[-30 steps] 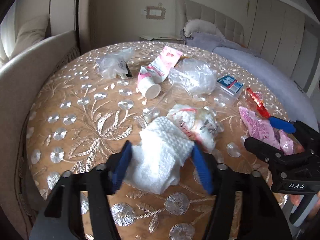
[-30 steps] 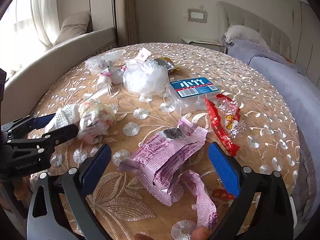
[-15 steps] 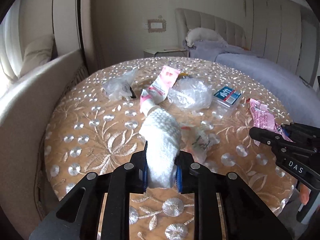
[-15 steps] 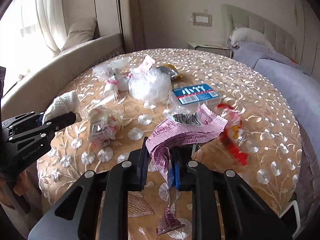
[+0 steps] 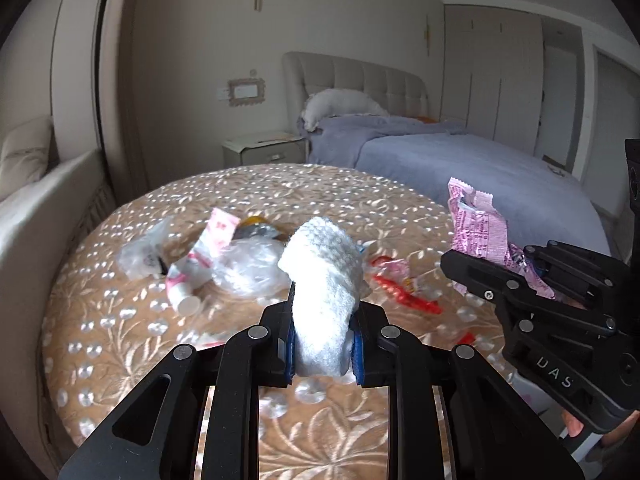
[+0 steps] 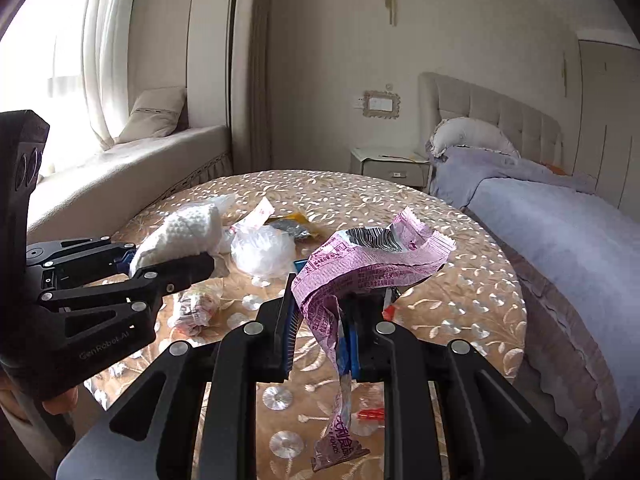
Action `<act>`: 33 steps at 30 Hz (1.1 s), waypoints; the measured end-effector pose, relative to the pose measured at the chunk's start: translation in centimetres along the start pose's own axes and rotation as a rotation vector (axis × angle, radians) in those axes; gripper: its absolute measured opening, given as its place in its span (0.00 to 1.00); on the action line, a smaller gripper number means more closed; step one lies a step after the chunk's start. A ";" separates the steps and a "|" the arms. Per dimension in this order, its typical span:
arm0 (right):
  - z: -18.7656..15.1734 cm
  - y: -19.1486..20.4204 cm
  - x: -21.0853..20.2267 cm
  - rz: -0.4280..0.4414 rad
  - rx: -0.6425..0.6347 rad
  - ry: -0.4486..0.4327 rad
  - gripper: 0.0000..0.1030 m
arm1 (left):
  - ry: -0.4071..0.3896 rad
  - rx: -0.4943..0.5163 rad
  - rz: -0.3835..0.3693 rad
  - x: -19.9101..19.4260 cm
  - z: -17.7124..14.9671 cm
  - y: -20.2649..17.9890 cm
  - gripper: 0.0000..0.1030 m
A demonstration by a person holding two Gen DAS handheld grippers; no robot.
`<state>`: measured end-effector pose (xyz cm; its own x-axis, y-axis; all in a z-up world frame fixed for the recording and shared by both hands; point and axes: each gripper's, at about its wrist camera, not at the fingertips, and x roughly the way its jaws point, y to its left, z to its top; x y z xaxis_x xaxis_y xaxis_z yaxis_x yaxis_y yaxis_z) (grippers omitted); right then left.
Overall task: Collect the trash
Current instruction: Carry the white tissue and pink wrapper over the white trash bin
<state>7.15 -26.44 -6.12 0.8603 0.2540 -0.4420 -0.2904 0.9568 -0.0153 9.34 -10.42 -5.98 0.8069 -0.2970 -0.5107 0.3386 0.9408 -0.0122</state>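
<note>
My left hand-held gripper (image 5: pixel 322 344) is clenched on a white wad of tissue (image 5: pixel 326 280), which I hold above the round tabletop (image 5: pixel 120 340), and my right hand-held gripper (image 6: pixel 320 332) is clamped on a torn pink wrapper (image 6: pixel 368 264) whose tail hangs down past the fingers. On the tabletop beyond I see a crumpled clear bag (image 6: pixel 262 250), a red wrapper (image 5: pixel 404 292), a pink-and-white carton (image 5: pixel 202 256) lying on its side, and a small crumpled printed wad (image 6: pixel 194 310) near my left tool.

Both wrist views look forward, close over the round table (image 5: pixel 120 360), sharing its littered top.
</note>
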 end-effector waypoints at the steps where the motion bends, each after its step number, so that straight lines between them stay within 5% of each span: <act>1: -0.1 -0.5 -0.3 -0.012 0.006 -0.002 0.21 | 0.000 0.004 -0.025 0.3 0.2 -0.7 0.19; 12: -1.8 -7.9 -3.8 -0.202 0.096 -0.025 0.21 | 0.008 0.119 -0.210 3.5 1.6 -9.9 0.19; 33: -9.1 -18.9 -9.2 -0.424 0.321 -0.007 0.21 | 0.101 0.360 -0.367 7.9 0.7 -25.3 0.19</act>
<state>0.88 -48.15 -9.93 0.8776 -0.1642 -0.4504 0.2250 0.9707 0.0846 7.53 -36.65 -9.09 0.5593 -0.5624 -0.6091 0.7494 0.6570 0.0815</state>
